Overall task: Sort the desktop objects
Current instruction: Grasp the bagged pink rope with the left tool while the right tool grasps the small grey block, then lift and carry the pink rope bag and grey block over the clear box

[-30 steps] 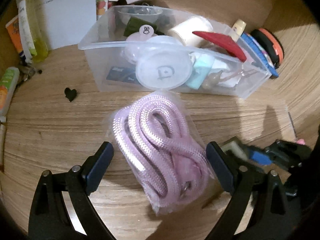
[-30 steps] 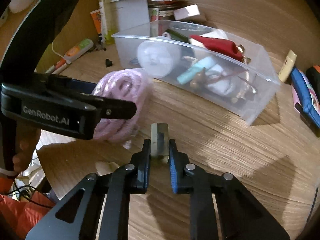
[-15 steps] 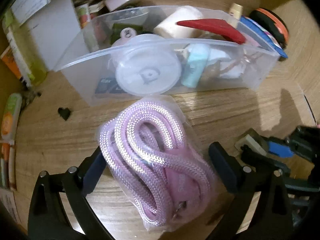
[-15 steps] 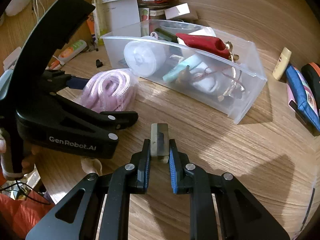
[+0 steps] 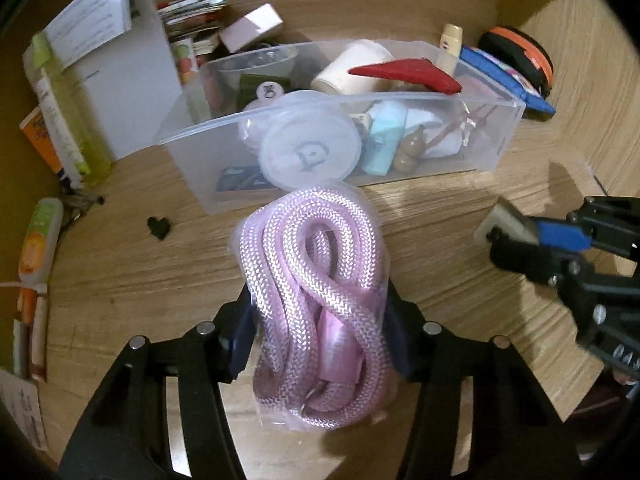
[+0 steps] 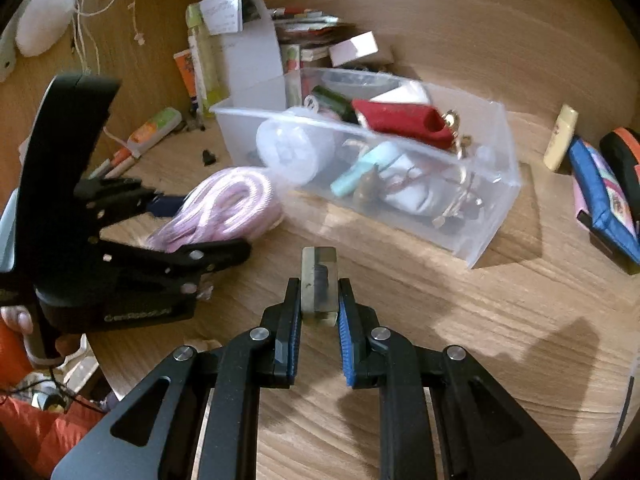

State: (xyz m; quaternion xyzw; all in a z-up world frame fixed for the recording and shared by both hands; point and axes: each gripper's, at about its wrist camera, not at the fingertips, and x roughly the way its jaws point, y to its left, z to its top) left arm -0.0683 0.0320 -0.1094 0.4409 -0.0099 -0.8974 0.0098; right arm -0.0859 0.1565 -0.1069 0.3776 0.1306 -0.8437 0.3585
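Observation:
A pink rope in a clear bag (image 5: pixel 316 304) is pinched between the jaws of my left gripper (image 5: pixel 318 340), just in front of the clear plastic bin (image 5: pixel 500 136); it also shows in the right wrist view (image 6: pixel 228 204). My left gripper (image 6: pixel 192 232) appears at the left of the right wrist view. My right gripper (image 6: pixel 318 312) is shut on a small beige and grey block (image 6: pixel 318 280) above the wooden desk; it shows at the right of the left wrist view (image 5: pixel 516 236). The bin (image 6: pixel 496 208) holds a round clear lid, a red piece, a teal bottle and several small things.
A white folder (image 5: pixel 116 80), a green bottle (image 5: pixel 68 120) and papers stand behind the bin at left. Tubes and pens (image 5: pixel 38 240) lie at the left edge. A blue pouch (image 6: pixel 600 196), an orange and black case (image 5: pixel 520 56) and a cream tube (image 6: pixel 560 136) lie at right.
My left gripper has closed on the bagged pink rope, which now stands narrower between the jaws. My right gripper still holds the block and has shifted slightly.

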